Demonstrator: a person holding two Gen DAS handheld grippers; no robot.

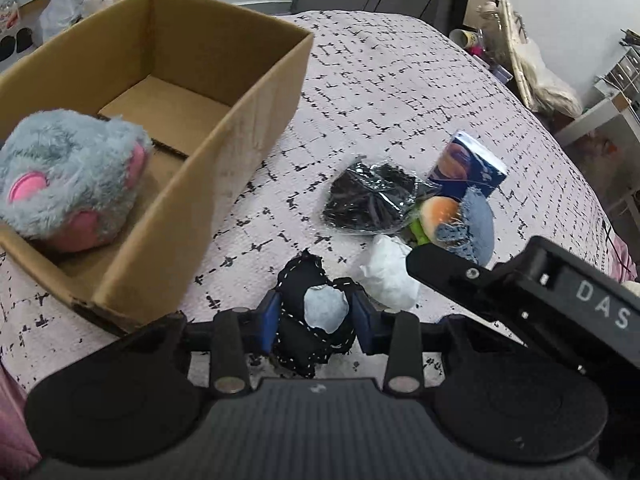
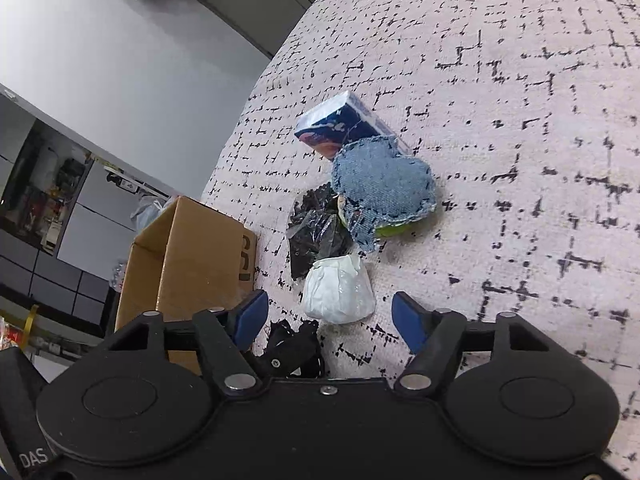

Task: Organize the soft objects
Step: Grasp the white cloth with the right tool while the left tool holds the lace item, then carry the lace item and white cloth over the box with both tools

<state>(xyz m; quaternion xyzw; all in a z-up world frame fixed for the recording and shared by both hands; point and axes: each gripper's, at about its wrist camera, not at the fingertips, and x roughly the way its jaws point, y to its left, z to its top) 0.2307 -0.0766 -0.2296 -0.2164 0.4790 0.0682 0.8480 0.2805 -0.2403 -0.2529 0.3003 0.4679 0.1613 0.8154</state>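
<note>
Closest to my left camera, a black stitched fabric toy (image 1: 308, 320) with a pale grey patch on it sits pinched between the blue pads (image 1: 269, 318) of my left gripper (image 1: 314, 322), raised a little above the patterned bedspread (image 1: 400, 92). Off to the left of it I see the open cardboard box (image 1: 240, 104) resting on the bedspread, and inside it, at the near end, a fluffy grey plush (image 1: 68, 176) with pink patches. Ahead and to the right lies a loose cluster: a crumpled white bundle (image 1: 390, 276) just beyond the toy, a black item in clear plastic wrap (image 1: 368, 200) behind that, a small burger-shaped toy (image 1: 438, 212) touching a denim heart cushion (image 1: 476, 224), and a blue tissue pack (image 1: 466, 164) at the far edge. From the right wrist view, my right gripper (image 2: 326, 320) has its fingers spread wide with nothing between them, hovering just short of the white bundle (image 2: 338, 290). Beyond it the denim heart cushion (image 2: 384, 184) lies on top of the burger toy and overlaps the tissue pack (image 2: 340, 124), with the wrapped black item (image 2: 316, 236) to its left. Part of my right gripper's black body also shows at the right edge of the left view
</note>
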